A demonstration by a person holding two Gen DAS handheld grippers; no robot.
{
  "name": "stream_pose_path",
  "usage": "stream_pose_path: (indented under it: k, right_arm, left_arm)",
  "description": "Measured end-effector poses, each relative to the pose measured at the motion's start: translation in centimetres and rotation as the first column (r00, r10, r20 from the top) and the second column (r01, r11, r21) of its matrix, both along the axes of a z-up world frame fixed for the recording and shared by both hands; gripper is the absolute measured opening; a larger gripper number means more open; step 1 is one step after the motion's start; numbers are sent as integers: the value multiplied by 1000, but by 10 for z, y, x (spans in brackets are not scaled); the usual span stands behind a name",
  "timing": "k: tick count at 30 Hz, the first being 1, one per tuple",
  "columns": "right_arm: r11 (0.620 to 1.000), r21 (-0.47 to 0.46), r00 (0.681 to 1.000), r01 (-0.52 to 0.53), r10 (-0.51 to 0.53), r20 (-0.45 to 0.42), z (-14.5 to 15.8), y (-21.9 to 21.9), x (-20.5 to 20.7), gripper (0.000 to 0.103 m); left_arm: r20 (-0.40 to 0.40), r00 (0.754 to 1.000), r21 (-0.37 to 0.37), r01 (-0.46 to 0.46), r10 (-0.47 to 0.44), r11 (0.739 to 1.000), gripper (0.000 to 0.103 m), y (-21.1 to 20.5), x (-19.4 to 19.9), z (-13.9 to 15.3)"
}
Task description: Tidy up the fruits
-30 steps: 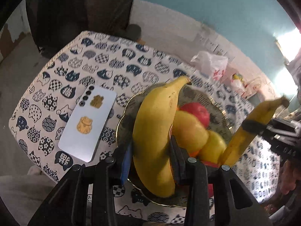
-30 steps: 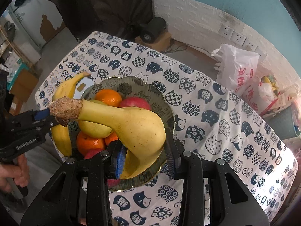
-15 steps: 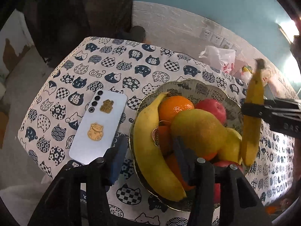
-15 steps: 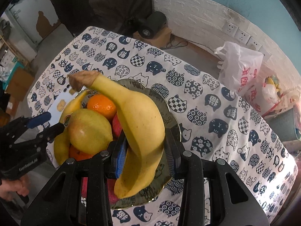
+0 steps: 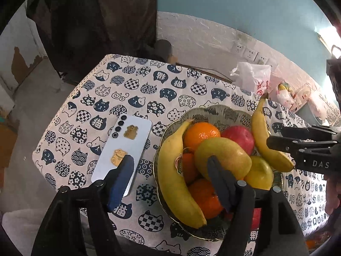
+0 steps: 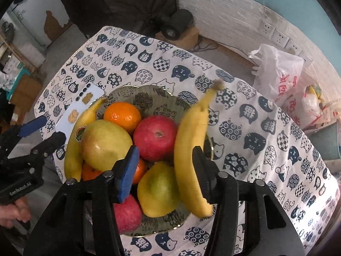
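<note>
While jaws on both tools are opening: cat-print tablecloth [image 6: 245, 111] under everything. On it, patterned fruit bowl [image 6: 153, 100] heaped with a green-yellow mango [image 6: 104, 143], red apple [image 6: 155, 138], orange [image 6: 122, 114]. Along the bowl's left rim, first banana [image 5: 172, 170], long axis near-to-far, stem toward the far rim, free of the spread left gripper [image 5: 170, 179]. At the right rim, second banana [image 6: 191, 149], steeply tilted, stem up and away, blossom end low, beside the right gripper [image 6: 164, 172], fingers parted, black pad just beside the peel. Left of the bowl, flat white phone [image 5: 123, 149].
</note>
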State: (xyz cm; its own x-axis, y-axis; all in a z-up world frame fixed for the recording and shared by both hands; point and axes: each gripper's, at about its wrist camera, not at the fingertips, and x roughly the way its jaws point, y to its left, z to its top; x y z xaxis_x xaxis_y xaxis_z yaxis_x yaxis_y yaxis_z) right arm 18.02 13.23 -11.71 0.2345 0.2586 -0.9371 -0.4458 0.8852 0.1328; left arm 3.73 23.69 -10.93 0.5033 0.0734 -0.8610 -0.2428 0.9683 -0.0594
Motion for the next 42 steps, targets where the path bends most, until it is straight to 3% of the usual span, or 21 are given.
stream_pose_path:
  k: [13,20,29,34,38,42]
  right_arm:
    - [995,61,995,75,-79,66,49,-36,-18,76]
    - [996,65,991,69,-76,115,72,-39,-35,77]
    - [994,87,980,66,-81,180,104,-43,-59,77]
    - [996,76,971,57,-73,228,119,-43,-70,77]
    - [997,60,963,57,-71,259,127,-45,-77,77]
    - [997,53,958,62,-74,277,131,-48,-82,77]
  left_arm:
    - [43,998,58,34,-36,998,84,-26,-10,41]
    - [87,995,87,30,-37,996,87,-32,-27,72]
    - [137,990,61,27,-35,998,92,-35,-47,103]
    - [170,984,112,37,-56,993,92,-43,-57,119]
    - [214,974,160,40,-74,986,100,-51,-67,132]
    - [226,970,191,42,-86,981,101,-57,-71,138]
